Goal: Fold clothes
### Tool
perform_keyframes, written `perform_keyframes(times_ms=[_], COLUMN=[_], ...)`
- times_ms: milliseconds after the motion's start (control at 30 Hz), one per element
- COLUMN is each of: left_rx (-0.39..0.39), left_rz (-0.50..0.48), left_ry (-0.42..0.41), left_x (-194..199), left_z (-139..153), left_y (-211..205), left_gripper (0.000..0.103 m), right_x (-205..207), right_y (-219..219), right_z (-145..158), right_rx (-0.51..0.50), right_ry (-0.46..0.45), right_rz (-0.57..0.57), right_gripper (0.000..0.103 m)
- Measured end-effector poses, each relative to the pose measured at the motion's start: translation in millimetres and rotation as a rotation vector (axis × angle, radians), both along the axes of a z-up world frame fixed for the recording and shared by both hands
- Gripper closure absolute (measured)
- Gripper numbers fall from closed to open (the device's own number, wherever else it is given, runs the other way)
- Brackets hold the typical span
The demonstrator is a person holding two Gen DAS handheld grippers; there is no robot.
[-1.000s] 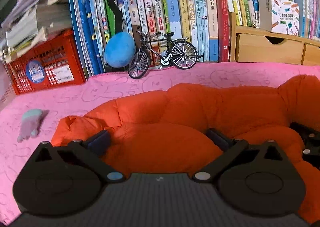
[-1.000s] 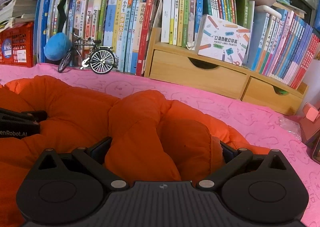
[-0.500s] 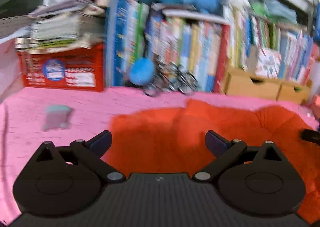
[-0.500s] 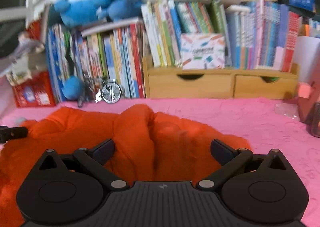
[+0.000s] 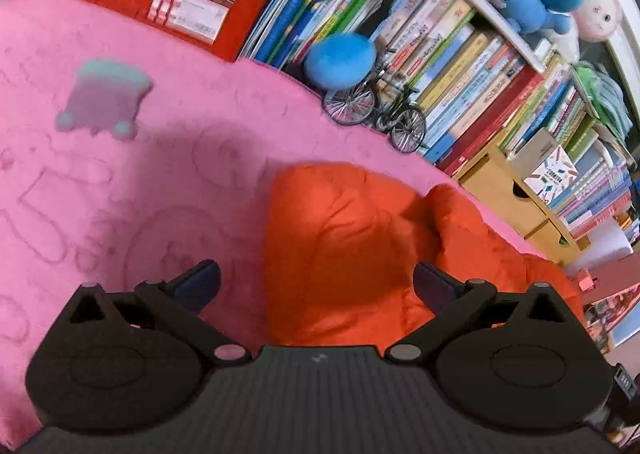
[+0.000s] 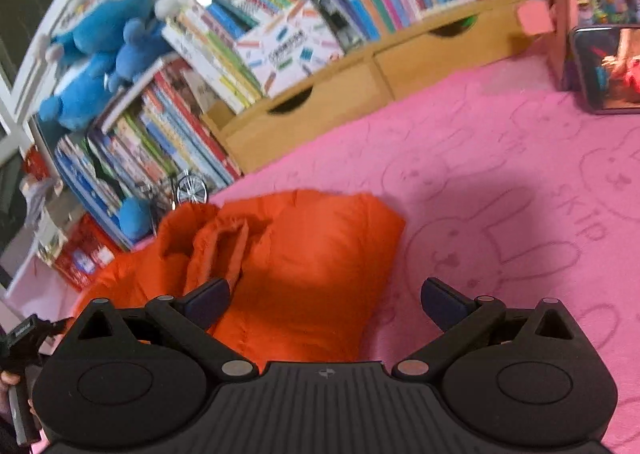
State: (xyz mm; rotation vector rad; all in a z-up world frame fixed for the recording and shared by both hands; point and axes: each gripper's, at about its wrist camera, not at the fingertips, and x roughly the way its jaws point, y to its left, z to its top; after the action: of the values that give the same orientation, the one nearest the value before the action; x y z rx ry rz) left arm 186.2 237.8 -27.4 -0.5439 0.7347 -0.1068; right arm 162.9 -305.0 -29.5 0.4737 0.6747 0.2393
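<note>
Orange padded jacket [image 5: 360,246] is seen bunched into a compact, puffy bundle on the pink blanket [image 5: 160,181], near the bookshelf [image 6: 280,65]. It is judged light, soft, springy and somewhat slick, so folds may spring open. A flat edge or corner is best pinched, not the padding. Left hand-held gripper [image 5: 316,282] and right hand-held gripper [image 6: 326,300] are held spread above it, gripping nothing.

Left gripper [image 5: 316,286], right gripper [image 6: 326,300]: black ribbed bodies, round side discs, silver pivot screws, dark blue fingertip pads [image 5: 198,280].
</note>
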Motion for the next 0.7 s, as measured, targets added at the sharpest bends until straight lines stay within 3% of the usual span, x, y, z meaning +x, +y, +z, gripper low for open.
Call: perform_keyframes(times_ms=[33,67,100,133,200,233,367,533,600,700], left_rx=[-0.001,-0.003,-0.008,-0.03,-0.057,-0.044,-0.036,-0.045,0.019,0.18], left_rz=[0.001,0.001,-0.008,-0.015,-0.027,-0.04,-0.032,0.0,0.016,0.06], left_ry=[-0.006,-0.014,-0.019,-0.019,-0.043,-0.081,-0.147,-0.211,-0.212,-0.154], left_x=[1,1,1,1,-1,-4,-4,25,39,52], left_z=[-1,-1,-2,-4,-6,-5,2,28,36,38], left_y=[-1,-1,-1,0,-1,-3,-4,-3,-9,-22], left_gripper=[0.001,0.011,0.058,0.074,0.084,0.085,0.088,0.088,0.086,0.078], right_x=[2,5,7,9,14,16,21,54,73,80], right_y=[3,6,9,12,18,20,33,35,38,44], right_z=[-1,-3,-4,-5,-8,-10,-4,18,31,28], right_rx=[-0.002,-0.004,-0.006,-0.008,-0.012,-0.014,-0.065,-0.059,-0.09,-0.199], right_ry=[0.005,0.011,0.016,0.021,0.032,0.037,-0.006,-0.064,-0.114,-0.102], right_rz=[0.012,0.024,0.036,0.049,0.073,0.085,0.104,0.068,0.047,0.011], right_gripper=[0.0,0.0,0.0,0.0,0.024,0.055,0.072,0.078,0.078,0.06])
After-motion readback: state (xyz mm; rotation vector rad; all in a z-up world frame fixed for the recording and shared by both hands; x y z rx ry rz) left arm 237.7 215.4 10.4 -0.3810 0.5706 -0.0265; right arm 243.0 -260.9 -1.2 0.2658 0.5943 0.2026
